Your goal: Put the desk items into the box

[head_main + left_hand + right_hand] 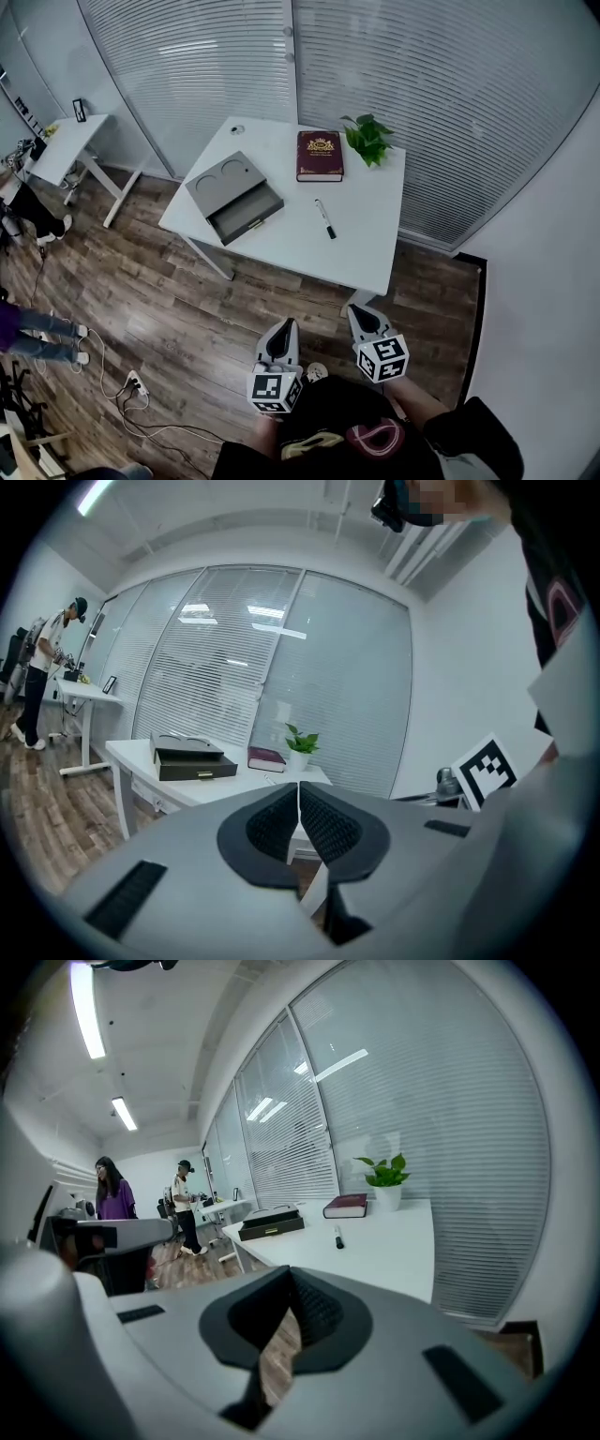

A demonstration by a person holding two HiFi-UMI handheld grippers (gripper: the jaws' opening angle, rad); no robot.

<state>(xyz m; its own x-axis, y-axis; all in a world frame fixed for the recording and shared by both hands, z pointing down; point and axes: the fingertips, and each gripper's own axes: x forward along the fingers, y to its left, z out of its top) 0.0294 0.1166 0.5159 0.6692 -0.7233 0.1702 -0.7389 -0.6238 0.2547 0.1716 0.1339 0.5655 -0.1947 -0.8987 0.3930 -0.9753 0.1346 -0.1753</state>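
A white table carries a grey box with its drawer pulled out, a dark red book, a black marker and a small potted plant. My left gripper and right gripper hover over the wooden floor, short of the table's near edge, both shut with nothing between the jaws. The left gripper looks toward the box, book and plant. From the right gripper I see the box, marker and book.
A glass wall with blinds runs behind the table. A second white desk stands far left, with people near it. A power strip and cables lie on the floor at lower left. A small round object sits at the table's far corner.
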